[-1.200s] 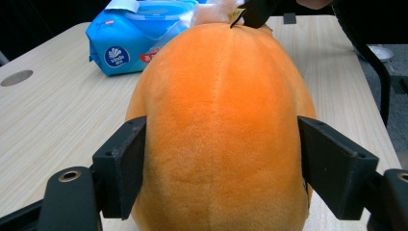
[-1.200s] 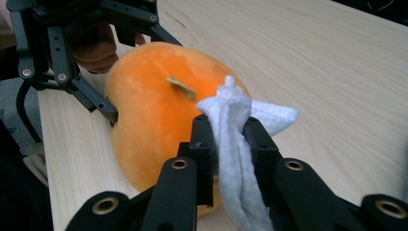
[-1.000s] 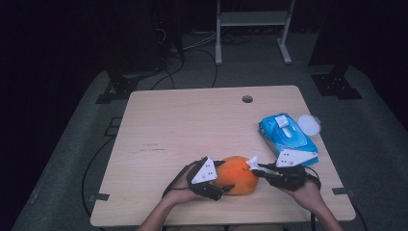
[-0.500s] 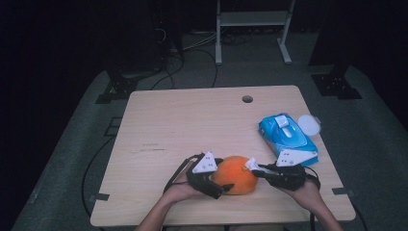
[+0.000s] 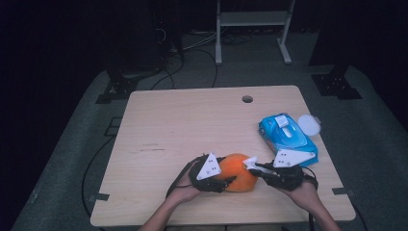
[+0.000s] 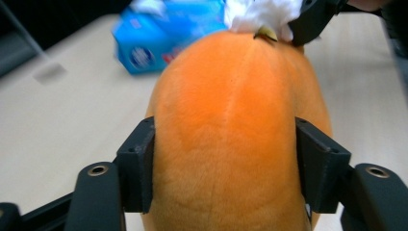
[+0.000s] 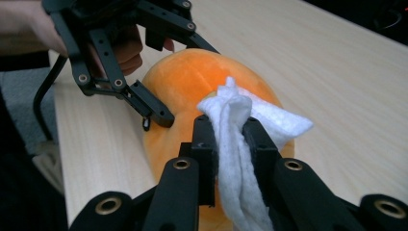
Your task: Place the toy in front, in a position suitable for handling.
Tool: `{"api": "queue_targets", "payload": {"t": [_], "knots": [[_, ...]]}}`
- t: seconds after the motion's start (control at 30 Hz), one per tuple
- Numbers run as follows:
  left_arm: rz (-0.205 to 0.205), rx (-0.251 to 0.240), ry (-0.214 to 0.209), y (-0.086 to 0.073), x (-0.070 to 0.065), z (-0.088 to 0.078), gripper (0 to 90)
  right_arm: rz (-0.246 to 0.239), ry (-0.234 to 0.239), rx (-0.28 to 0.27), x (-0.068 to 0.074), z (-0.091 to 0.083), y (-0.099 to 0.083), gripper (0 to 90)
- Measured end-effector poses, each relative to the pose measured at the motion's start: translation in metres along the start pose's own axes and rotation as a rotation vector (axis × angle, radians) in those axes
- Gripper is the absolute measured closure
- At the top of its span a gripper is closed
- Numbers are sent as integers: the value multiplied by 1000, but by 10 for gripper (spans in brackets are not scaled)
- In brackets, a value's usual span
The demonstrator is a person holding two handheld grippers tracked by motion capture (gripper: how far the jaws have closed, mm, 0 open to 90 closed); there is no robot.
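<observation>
An orange plush fruit (image 5: 239, 169) with a small stem lies near the table's front edge. My left gripper (image 6: 225, 159) has just been closing, and its pads now press on both sides of the fruit (image 6: 231, 96). From the right, my right gripper (image 7: 227, 126) is shut on a bunched white wipe (image 7: 235, 125). It holds the wipe against the stem end of the fruit (image 7: 192, 82). In the high view the left gripper (image 5: 228, 172) and the right gripper (image 5: 250, 163) face each other across the fruit. The wipe (image 6: 260, 12) shows white behind the stem.
A blue pack of wipes (image 5: 287, 132) lies at the right of the wooden table (image 5: 183, 125), with a round white lid (image 5: 308, 124) beside it. A cable hole (image 5: 247, 99) is at the back edge. Dark floor, stands and cables surround the table.
The left gripper's jaws stood wider around the fruit half a second ago and now clamp it. The right gripper and its wipe have stayed in place.
</observation>
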State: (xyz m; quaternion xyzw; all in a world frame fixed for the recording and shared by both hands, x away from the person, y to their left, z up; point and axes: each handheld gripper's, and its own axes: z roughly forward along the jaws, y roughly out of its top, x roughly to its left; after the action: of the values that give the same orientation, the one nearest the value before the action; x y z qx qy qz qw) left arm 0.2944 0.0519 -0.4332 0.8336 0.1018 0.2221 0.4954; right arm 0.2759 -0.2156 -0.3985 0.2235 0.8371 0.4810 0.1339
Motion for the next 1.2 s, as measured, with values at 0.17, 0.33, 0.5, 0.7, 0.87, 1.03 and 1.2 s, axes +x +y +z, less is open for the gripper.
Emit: {"api": "queue_targets", "payload": {"t": [0.17, 0.33, 0.5, 0.7, 0.87, 1.03, 1.2], "knots": [[16, 20, 2, -4, 1, 7, 261, 20, -22, 7, -7, 5, -4, 772], [-226, -4, -89, -10, 20, -2, 138, 1, -3, 17, 1, 12, -6, 773], [-147, -6, -85, -14, 13, -1, 274, -63, 14, 34, 17, 15, 4, 773], [-59, 4, -109, -14, 7, -3, 298, -53, -19, -33, 14, 10, 14, 774], [-84, 5, -126, -14, 13, -4, 288, -18, -39, -6, 1, 9, -3, 775], [-89, -2, -124, -14, 12, -3, 284, -20, -63, 6, 0, 3, -5, 775], [-5, 22, -115, -10, 2, -2, 287, -67, -18, -1, 15, 15, 8, 774]]}}
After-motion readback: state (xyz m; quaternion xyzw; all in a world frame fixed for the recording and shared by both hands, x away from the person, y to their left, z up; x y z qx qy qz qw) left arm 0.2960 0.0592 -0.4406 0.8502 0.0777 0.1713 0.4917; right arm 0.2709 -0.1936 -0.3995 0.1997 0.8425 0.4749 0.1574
